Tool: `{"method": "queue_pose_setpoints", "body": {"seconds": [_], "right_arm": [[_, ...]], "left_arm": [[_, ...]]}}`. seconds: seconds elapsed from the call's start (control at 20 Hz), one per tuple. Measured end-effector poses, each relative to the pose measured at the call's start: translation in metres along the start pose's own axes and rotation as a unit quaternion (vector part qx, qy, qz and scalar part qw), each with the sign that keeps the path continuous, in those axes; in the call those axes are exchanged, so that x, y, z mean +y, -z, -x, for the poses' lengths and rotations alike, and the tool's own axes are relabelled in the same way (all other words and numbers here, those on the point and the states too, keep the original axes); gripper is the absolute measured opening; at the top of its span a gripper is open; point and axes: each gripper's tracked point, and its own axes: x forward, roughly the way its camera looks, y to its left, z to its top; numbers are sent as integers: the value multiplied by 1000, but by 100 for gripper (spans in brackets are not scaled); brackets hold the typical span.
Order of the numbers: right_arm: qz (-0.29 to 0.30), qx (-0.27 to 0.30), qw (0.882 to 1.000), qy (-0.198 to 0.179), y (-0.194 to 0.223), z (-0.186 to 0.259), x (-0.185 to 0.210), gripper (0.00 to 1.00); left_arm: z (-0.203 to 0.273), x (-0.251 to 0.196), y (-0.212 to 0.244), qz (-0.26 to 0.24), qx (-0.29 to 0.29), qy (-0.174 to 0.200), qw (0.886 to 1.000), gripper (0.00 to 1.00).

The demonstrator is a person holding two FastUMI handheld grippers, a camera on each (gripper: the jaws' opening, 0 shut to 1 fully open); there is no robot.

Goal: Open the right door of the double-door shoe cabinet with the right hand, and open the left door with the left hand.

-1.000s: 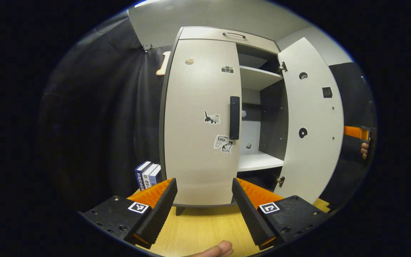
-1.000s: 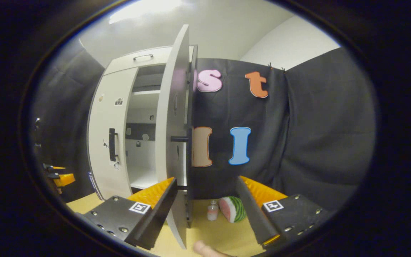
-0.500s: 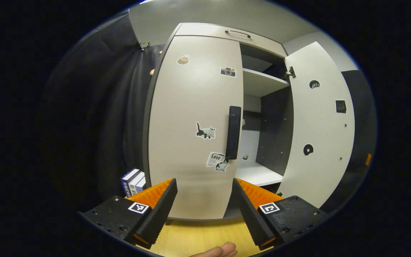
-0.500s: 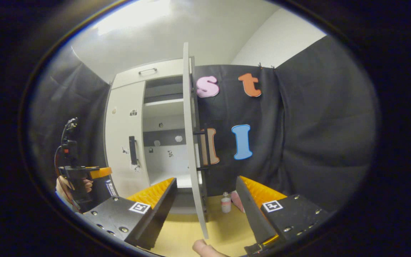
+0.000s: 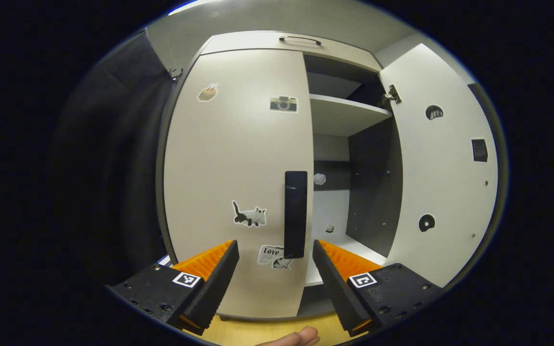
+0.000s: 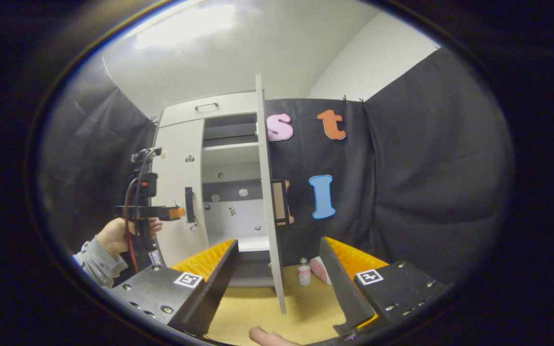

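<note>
The shoe cabinet's left door is closed and carries several stickers and a black vertical handle. My left gripper is open close in front of it, the handle's lower end just beyond the gap between the fingers. The right door stands wide open, showing white shelves. In the right gripper view that door is edge-on, my right gripper is open a little back from it, holding nothing. There the left gripper, held by a hand, points at the left handle.
A drawer with a metal handle tops the cabinet. A small bottle and a watermelon-slice toy sit on the wooden surface right of the open door. Black cloth walls stand on both sides.
My left gripper has moved closer to the left door's handle, which now looms larger. My right gripper has drawn back from the open right door, still open.
</note>
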Motion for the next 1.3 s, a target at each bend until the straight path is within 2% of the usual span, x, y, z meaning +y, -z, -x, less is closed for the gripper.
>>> {"method": "queue_pose_setpoints", "body": {"seconds": [0.2,0.25,0.3,0.4,0.45,0.5,0.55,0.6,0.65,0.75,0.85,0.9,1.05,1.3], "right_arm": [[1,-4,1000,5,6,10,5,100],[7,-4,1000,13,6,11,4,100],[16,-6,1000,15,7,12,6,100],[37,-6,999,10,9,15,15,100],[42,-8,999,7,9,17,19,97],[44,-10,999,9,7,20,19,97],[44,-12,999,13,7,22,17,96],[44,-14,999,14,6,24,18,98],[43,-15,999,17,7,26,18,99],[38,-15,999,26,7,28,15,100],[28,-12,999,24,7,33,20,100],[20,-8,1000,20,7,35,25,97],[4,-7,1000,6,2,44,43,100],[31,4,999,8,12,65,62,100]], "left_arm": [[-29,-5,-14,10,-28,-13,999,95],[-36,-6,-13,18,-23,-11,1000,92],[-44,-5,-12,26,-18,-10,999,95],[-58,-6,-5,34,-3,-6,999,92],[-64,-11,-4,32,0,8,999,95],[-69,-11,0,28,6,6,1000,94],[-67,-6,3,18,13,-11,1000,81],[-70,-4,0,9,4,-20,1000,75],[-72,-5,1,1,7,-23,1000,62],[-72,-14,4,34,13,-7,999,56],[-71,-13,6,36,20,-7,999,36],[-71,-13,6,30,21,-5,999,35],[-66,-13,8,18,13,14,1000,31],[-37,-11,12,16,24,33,999,29]]}}
